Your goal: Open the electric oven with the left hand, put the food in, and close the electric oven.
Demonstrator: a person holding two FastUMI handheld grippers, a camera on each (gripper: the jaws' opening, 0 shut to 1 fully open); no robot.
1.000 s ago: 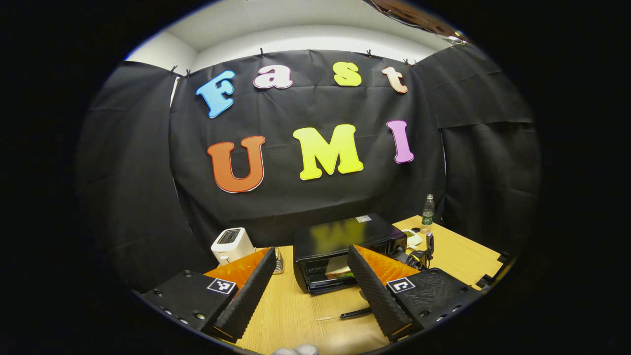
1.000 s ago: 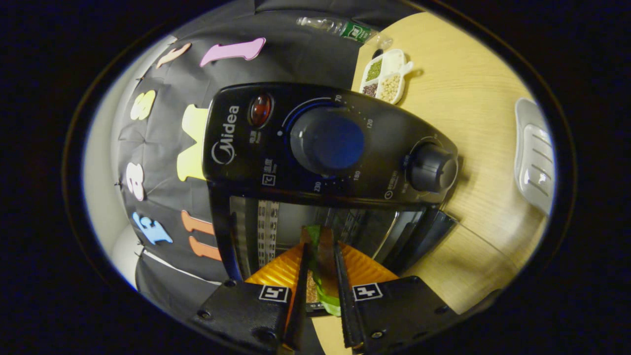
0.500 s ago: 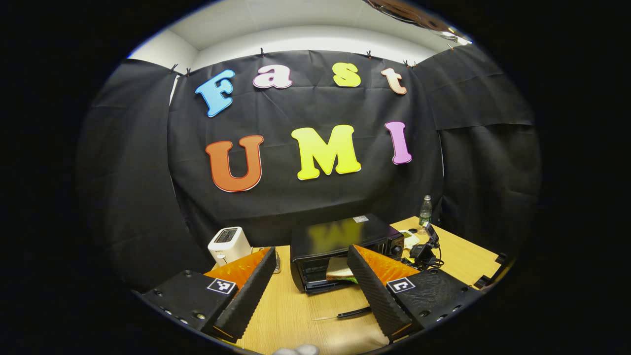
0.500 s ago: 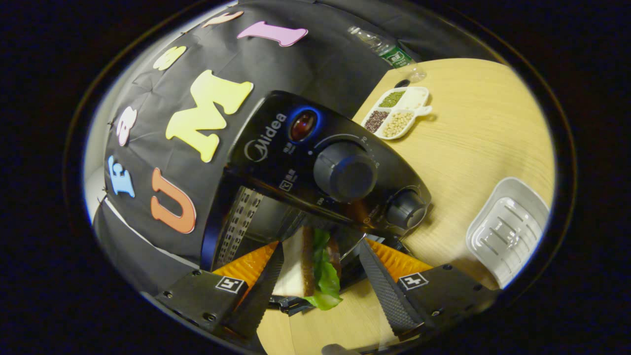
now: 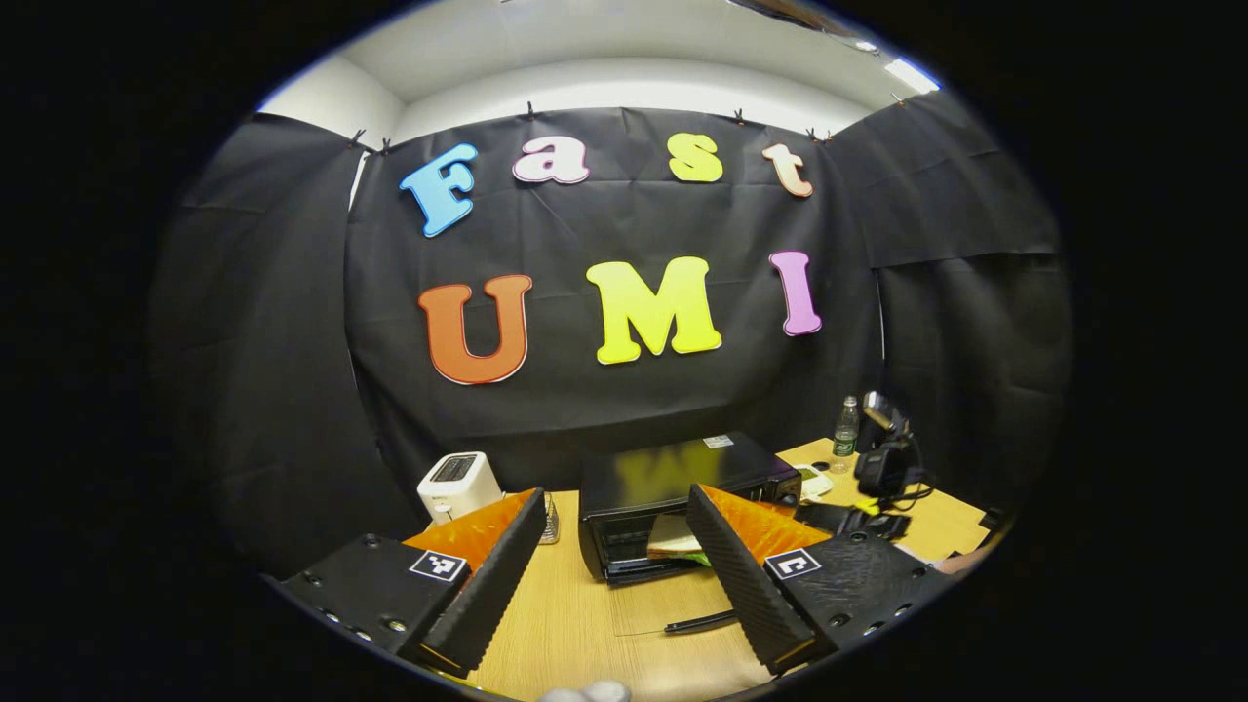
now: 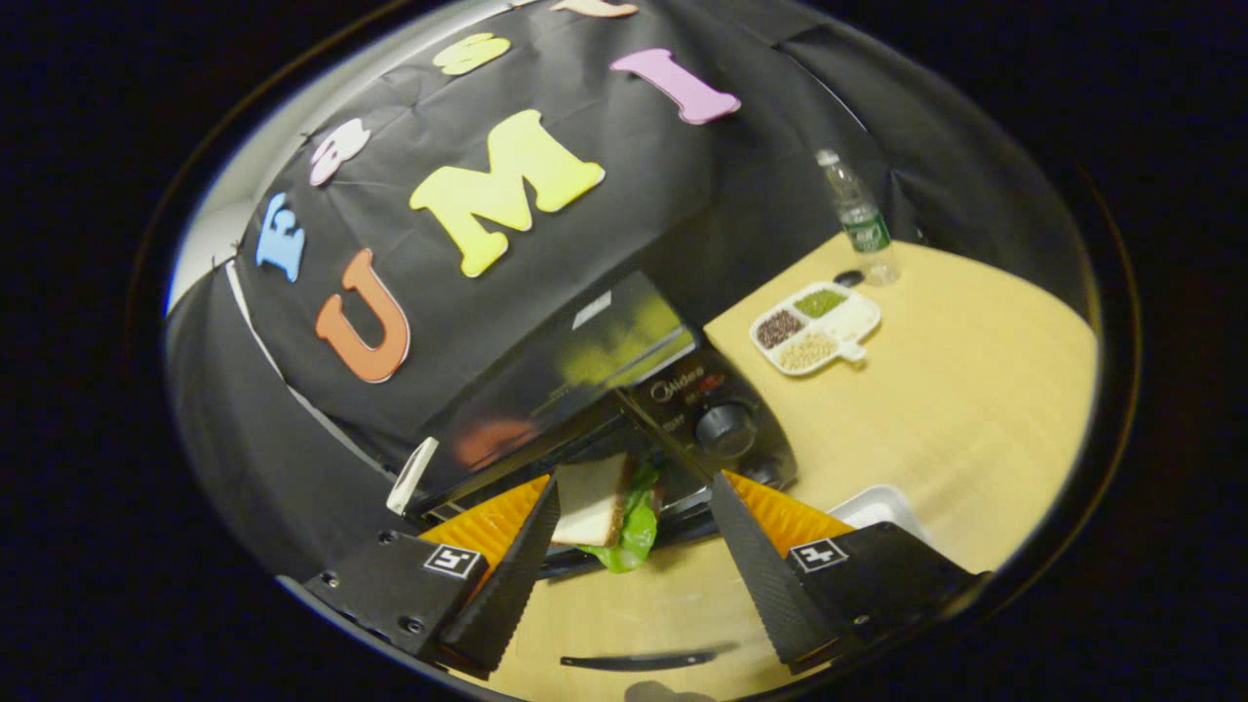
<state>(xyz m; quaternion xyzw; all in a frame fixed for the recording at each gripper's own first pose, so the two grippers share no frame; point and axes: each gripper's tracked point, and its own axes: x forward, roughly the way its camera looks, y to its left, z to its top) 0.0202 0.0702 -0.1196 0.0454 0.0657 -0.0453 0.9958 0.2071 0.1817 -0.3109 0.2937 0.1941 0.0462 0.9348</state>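
On the left of the table (image 5: 575, 624) a white toaster (image 5: 456, 484) stands well apart from the left gripper (image 5: 612, 561), whose jaws are spread wide with nothing between them. In the middle the electric oven (image 5: 673, 478) stands with its door down, and the sandwich (image 6: 606, 507) lies in its mouth, lettuce hanging over the front edge. The right gripper (image 6: 632, 546) has its jaws wide apart and grasps nothing, while to the right sit a divided dish of grains (image 6: 814, 327) and a water bottle (image 6: 856, 219).
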